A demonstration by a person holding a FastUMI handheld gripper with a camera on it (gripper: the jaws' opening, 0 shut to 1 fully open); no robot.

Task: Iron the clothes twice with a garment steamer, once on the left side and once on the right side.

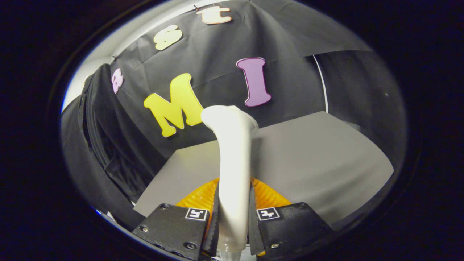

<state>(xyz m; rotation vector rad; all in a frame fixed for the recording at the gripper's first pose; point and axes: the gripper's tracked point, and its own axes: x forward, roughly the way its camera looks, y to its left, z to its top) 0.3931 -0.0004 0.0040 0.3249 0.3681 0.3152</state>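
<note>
My gripper (233, 217) is shut on the handle of a white garment steamer (233, 159). The steamer rises upright from between the fingers, and its head flares out at the top, beyond the fingertips. A dark garment (99, 137) hangs to the left of the steamer, against the booth's black wall. The steamer's head is well apart from that garment.
An orange ribbed plate (201, 197) lies on the grey table (311, 159) just under and behind the fingers. The table stretches ahead and to the right as far as the black cloth wall.
</note>
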